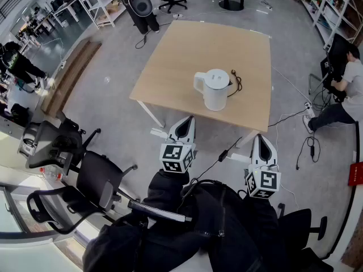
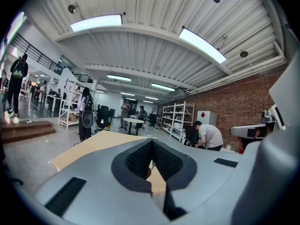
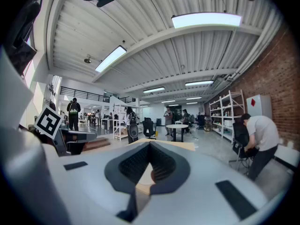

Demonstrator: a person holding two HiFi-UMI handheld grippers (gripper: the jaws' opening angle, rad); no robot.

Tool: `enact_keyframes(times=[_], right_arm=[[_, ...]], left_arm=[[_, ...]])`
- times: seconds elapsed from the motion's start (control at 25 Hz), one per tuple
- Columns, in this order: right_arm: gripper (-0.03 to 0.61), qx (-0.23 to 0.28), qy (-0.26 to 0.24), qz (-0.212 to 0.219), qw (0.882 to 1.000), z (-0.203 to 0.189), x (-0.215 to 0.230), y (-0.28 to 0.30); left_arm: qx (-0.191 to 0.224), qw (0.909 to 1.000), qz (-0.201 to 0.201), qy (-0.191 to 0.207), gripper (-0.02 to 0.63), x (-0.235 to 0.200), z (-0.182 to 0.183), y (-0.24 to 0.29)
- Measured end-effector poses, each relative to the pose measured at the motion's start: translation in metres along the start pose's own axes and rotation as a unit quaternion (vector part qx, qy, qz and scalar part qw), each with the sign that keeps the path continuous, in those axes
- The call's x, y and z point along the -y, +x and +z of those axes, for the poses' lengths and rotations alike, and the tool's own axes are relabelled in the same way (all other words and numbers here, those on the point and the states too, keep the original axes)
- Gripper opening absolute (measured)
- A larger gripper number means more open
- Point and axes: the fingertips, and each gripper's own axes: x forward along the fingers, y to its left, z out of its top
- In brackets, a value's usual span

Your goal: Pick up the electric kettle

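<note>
The white electric kettle (image 1: 215, 89) stands upright near the front edge of the light wooden table (image 1: 170, 61), its handle (image 1: 198, 84) turned left and a black cord (image 1: 235, 83) coiled at its right. My left gripper (image 1: 187, 121) hovers short of the table's front edge, below and left of the kettle, its jaws shut and empty. The right gripper (image 1: 260, 138) hangs beside the table's front right corner, also shut on nothing. In the left gripper view the closed jaws (image 2: 151, 142) cover most of the tabletop, as they do in the right gripper view (image 3: 149, 145); neither view shows the kettle.
Black office chairs (image 1: 96, 174) stand at the lower left. A cable (image 1: 227, 152) runs over the floor under the table's front edge. A person (image 1: 349, 78) bends by the shelves on the right. A speaker on a stand (image 1: 140, 4) stands beyond the table.
</note>
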Motion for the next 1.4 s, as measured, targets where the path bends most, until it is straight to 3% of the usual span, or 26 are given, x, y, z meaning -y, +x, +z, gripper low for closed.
enact_keyframes(times=[0.84, 1.4], right_arm=[[0.003, 0.004, 0.01, 0.012, 1.0, -0.011, 0.022, -0.016], [0.003, -0.007, 0.02, 0.031, 0.999, -0.025, 0.037, -0.037]], left_arm=[[-0.001, 0.9999, 0.015, 0.002, -0.003, 0.024, -0.009, -0.001], [0.005, 0.9999, 0.007, 0.006, -0.003, 0.064, -0.016, -0.021]])
